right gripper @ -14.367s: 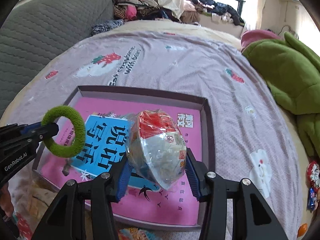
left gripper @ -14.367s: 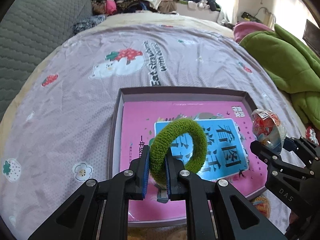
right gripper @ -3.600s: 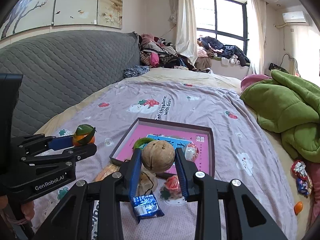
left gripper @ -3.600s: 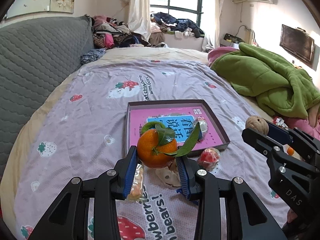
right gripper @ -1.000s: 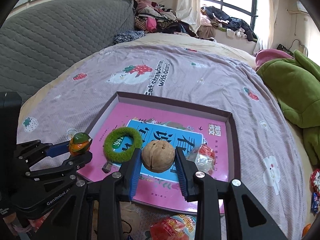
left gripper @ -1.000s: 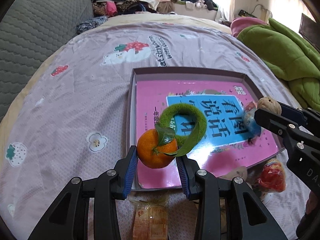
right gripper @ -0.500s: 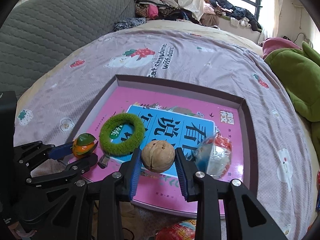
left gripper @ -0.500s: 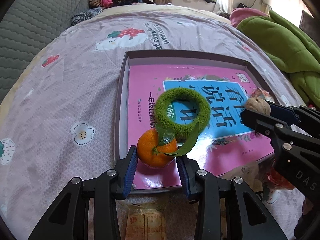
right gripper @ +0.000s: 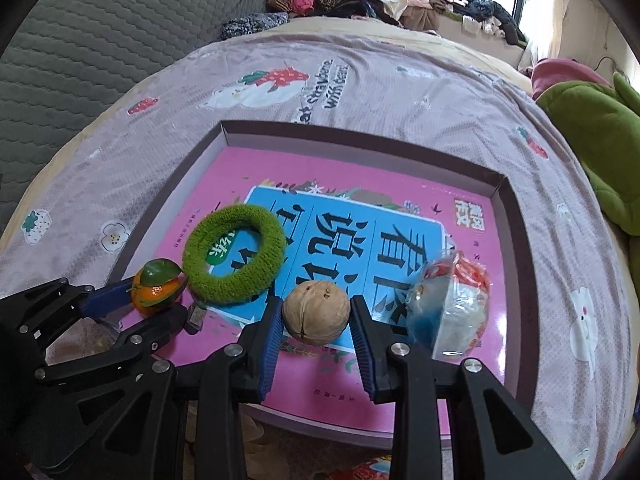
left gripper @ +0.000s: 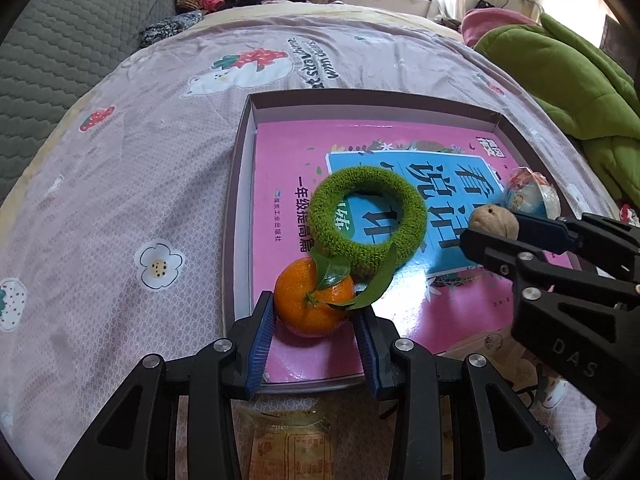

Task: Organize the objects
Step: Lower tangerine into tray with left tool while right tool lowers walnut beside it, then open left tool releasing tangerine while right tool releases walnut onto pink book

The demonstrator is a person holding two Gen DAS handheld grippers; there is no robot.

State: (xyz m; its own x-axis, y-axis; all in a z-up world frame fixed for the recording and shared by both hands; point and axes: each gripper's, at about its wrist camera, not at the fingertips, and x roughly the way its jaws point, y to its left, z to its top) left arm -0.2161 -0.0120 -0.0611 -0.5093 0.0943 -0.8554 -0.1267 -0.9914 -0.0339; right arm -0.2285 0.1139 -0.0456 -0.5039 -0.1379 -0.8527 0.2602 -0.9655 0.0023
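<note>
Since a second ago both grippers have sunk toward the tray [left gripper: 240,184]: the left gripper [left gripper: 315,322] clamps the leafy tangerine [left gripper: 310,300] at its near-left corner beside the green hair ring [left gripper: 366,220]. The right gripper [right gripper: 316,322] grips the walnut [right gripper: 316,314] over the pink book [right gripper: 360,384], next to a wrapped snack [right gripper: 456,312]. Only the left view shows a packet [left gripper: 292,444] on the bedsheet [left gripper: 120,184] below the tray.

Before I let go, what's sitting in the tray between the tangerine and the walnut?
The green fuzzy ring, seen in the right wrist view, between tangerine and walnut.

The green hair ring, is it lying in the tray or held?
Lying flat in the tray: the green hair ring rests on the pink book cover, no hand-held gripper around it.
</note>
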